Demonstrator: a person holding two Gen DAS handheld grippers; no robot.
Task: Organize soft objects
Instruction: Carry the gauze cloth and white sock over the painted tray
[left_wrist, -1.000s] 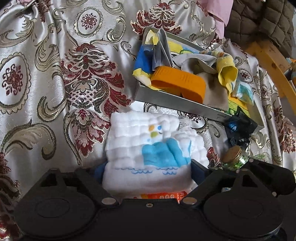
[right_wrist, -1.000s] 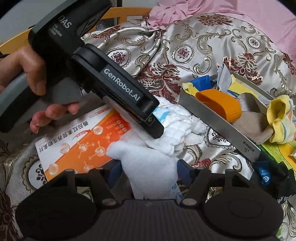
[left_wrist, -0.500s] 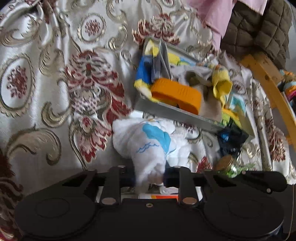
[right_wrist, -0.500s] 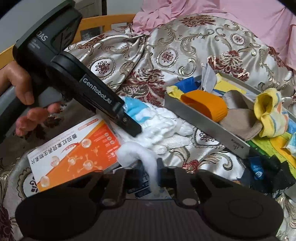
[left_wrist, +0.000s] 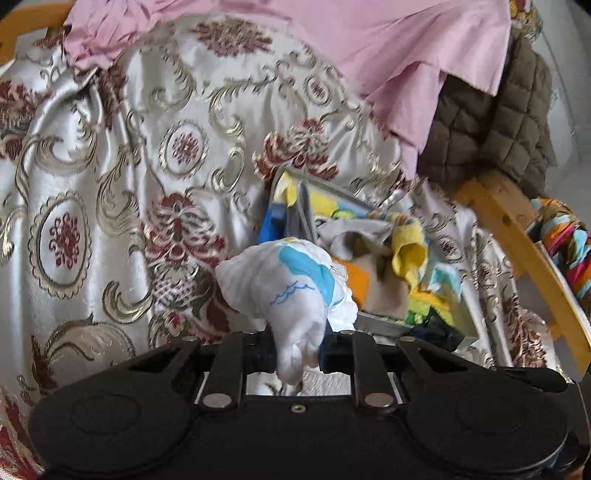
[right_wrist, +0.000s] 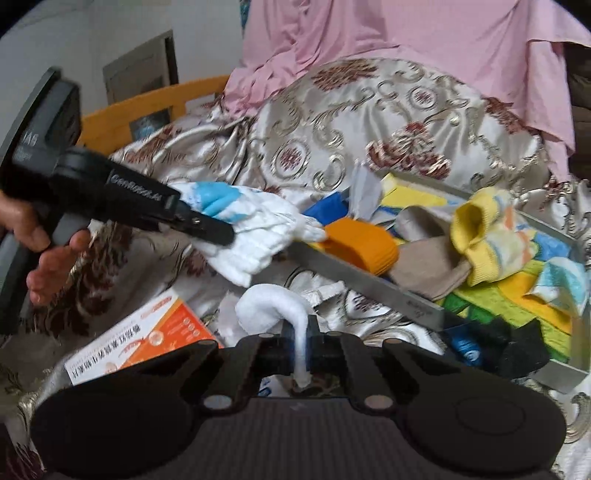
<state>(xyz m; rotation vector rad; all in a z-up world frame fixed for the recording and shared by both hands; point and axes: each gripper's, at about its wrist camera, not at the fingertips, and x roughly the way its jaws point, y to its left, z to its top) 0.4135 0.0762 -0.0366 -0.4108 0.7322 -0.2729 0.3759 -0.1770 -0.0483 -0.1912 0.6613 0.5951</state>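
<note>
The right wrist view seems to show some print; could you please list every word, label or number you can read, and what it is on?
"GenRobot.AI": side of the left gripper, blurred but legible.
"IAS", perhaps cut off: left gripper's handle, smaller lines under it unreadable.
Chinese characters: orange box, too blurred to read.
Small mark: grey tray wall, unreadable.
Logo: blue tag, unreadable.

Home bedroom, brocade bedspread (left_wrist: 155, 155), wooden bedframe (left_wrist: 517, 236)
</note>
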